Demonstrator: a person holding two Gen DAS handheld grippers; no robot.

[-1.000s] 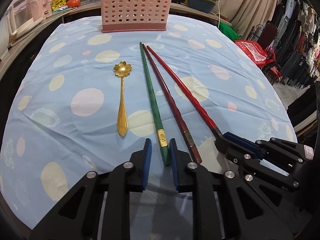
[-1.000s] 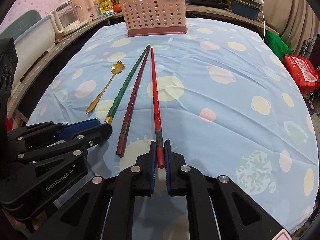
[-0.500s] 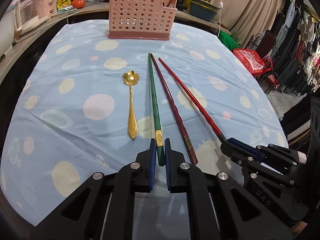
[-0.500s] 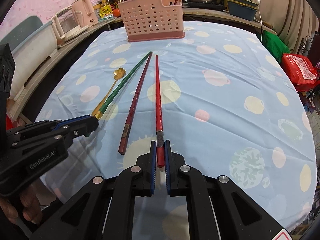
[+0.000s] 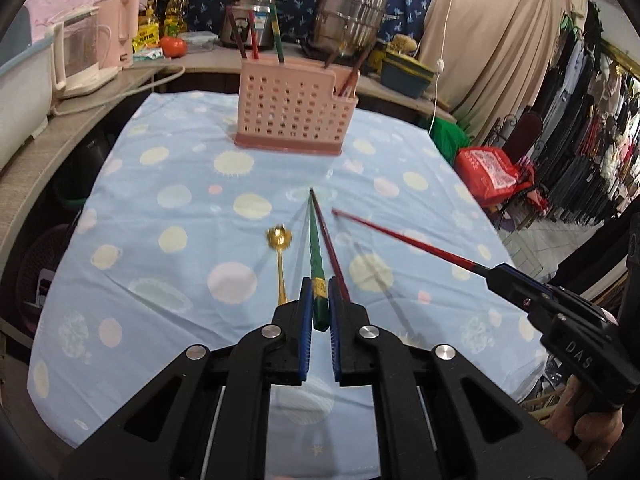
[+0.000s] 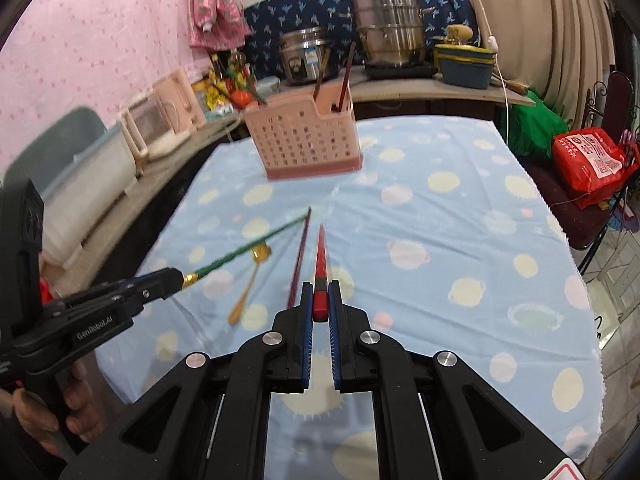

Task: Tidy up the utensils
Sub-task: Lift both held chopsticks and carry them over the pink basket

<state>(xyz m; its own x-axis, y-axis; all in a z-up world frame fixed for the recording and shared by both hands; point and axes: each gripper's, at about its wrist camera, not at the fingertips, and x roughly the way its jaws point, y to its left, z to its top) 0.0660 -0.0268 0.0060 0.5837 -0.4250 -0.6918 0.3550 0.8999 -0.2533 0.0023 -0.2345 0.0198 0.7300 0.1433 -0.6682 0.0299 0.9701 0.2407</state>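
My left gripper is shut on the thick end of a green chopstick and holds it raised above the table, tip pointing away. It also shows in the right wrist view. My right gripper is shut on a red chopstick, also lifted; it shows in the left wrist view. A dark red chopstick and a gold flower spoon lie on the blue spotted cloth. A pink perforated utensil basket stands at the far end with several chopsticks in it.
The table cloth drops off at the left and right edges. A counter behind holds steel pots, a kettle and a blue tub. A red bag lies to the right of the table.
Both grippers have lifted their chopsticks off the cloth and tilted up, so the basket and counter come into view. The left gripper closed on the green chopstick a second ago.
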